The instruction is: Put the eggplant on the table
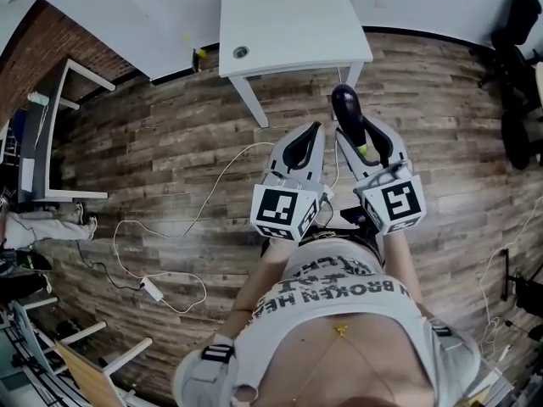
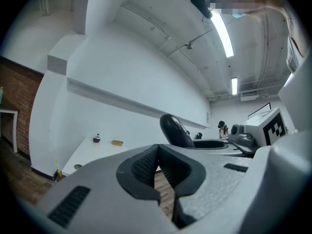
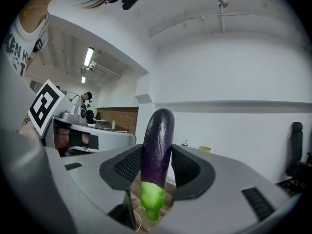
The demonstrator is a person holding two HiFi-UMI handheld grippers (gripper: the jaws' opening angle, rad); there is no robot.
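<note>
Right gripper view: our right gripper holds the purple eggplant tight. Our left gripper is closed, with nothing inside.

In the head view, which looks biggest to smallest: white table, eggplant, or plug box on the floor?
1. white table
2. eggplant
3. plug box
Eggplant is nearer the camera, so the last two are unsure.
</note>
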